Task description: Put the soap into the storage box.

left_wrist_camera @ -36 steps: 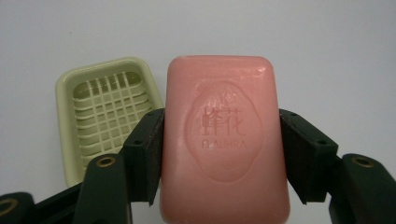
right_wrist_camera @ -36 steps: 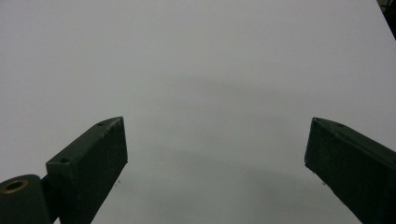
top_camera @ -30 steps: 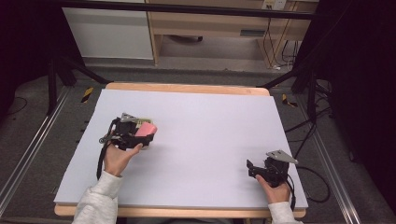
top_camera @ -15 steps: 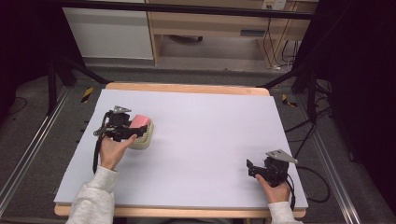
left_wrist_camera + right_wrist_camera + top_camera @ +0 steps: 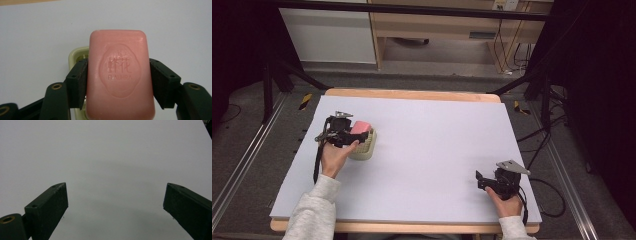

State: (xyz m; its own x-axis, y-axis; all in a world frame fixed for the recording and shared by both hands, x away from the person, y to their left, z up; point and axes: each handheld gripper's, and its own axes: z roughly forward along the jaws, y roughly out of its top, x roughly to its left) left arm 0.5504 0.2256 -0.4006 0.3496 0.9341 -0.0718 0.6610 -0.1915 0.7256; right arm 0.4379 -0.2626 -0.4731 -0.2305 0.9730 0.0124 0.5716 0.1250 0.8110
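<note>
Pink rectangular soap bar [image 5: 120,75], stamped with an oval emblem, sits clamped between the left gripper's [image 5: 343,133] black jaws, its lower edge cut off in the left gripper view. It hangs over the pale green ribbed soap dish [image 5: 364,145] on the white table [image 5: 437,150], hiding most of it. The right gripper [image 5: 498,181] rests with jaws spread wide.

Soap [image 5: 120,75]: pink rectangular bar with rounded corners, oval emblem and the lettering "FLAUHRA" embossed on its upper face. Held flat, directly above the dish [image 5: 364,146].

Dish: pale green, slotted, resting on the table's left part.
</note>
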